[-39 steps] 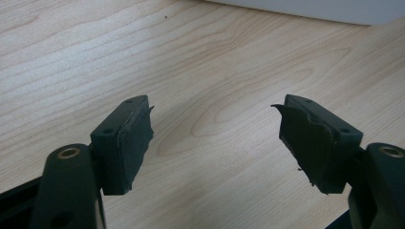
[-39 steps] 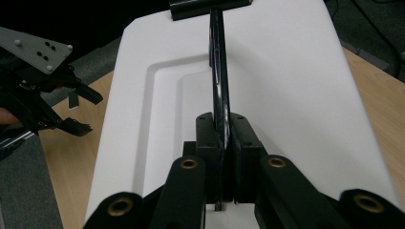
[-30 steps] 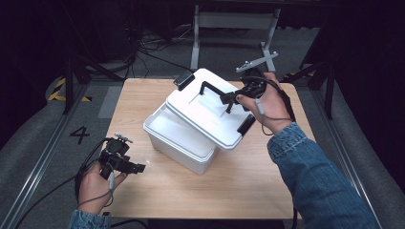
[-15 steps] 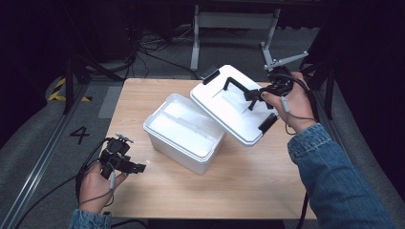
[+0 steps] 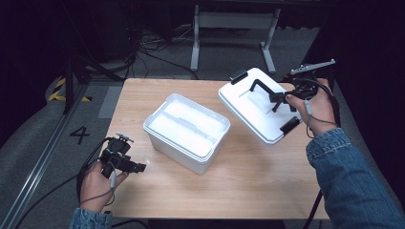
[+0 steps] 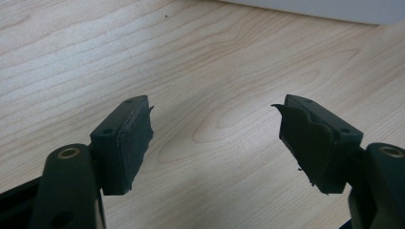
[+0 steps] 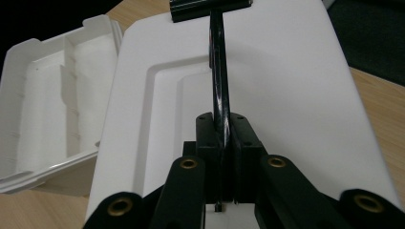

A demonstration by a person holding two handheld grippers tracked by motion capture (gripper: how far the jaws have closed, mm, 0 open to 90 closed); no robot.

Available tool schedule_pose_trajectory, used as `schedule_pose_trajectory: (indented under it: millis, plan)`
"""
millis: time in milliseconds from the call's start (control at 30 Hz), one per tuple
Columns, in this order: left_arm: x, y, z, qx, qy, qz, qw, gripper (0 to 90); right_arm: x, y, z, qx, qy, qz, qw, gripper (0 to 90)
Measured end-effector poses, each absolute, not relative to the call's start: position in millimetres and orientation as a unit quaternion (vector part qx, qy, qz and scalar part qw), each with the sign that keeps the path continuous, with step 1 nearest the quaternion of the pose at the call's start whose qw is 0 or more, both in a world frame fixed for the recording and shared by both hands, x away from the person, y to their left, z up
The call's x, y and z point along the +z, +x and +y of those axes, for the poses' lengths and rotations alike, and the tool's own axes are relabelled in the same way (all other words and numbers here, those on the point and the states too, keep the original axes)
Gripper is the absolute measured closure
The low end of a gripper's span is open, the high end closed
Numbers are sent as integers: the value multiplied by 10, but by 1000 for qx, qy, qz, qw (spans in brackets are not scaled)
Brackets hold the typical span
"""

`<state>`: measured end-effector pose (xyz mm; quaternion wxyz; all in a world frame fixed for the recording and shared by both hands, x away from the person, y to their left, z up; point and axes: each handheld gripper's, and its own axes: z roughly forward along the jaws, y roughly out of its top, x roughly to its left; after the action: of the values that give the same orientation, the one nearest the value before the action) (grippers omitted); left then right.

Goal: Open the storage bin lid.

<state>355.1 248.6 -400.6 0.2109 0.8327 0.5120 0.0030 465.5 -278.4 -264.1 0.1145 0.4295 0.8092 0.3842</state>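
White lid (image 5: 260,112) with black handle (image 7: 218,71), white box (image 5: 186,131), pale wood-grain table (image 5: 248,186).

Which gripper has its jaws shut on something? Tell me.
The right gripper: its jaws are clamped on the black handle of the white lid. The left gripper stands open over bare table.

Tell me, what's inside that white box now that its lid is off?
The white box looks empty: white walls with a divider running along its length. The right gripper holds the lid by its black handle, off to one side. The floor under the near wall is hidden.
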Motion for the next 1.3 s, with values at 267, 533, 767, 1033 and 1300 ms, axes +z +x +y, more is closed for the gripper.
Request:
schedule_pose_trajectory:
  millis: [267, 533, 767, 1033, 1300]
  plan:
    - [-4013, 3540, 2508, 3, 831, 515, 213, 271, -2965, 4756, -3046, 366, 453, 804, 120, 852]
    - [-4020, 3540, 2531, 3, 830, 516, 210, 270, -3349, 4827, -3179, 345, 471, 804, 114, 852]
    - [-4029, 3547, 2523, 1, 831, 515, 209, 270, -3593, 4844, -3249, 336, 481, 802, 108, 851]
    - [-4034, 3550, 2512, 1, 831, 515, 208, 270, -3854, 4836, -3310, 337, 491, 797, 104, 851]
    - [-4035, 3551, 2514, 4, 833, 513, 207, 270, -4077, 4834, -3328, 340, 496, 793, 95, 851]
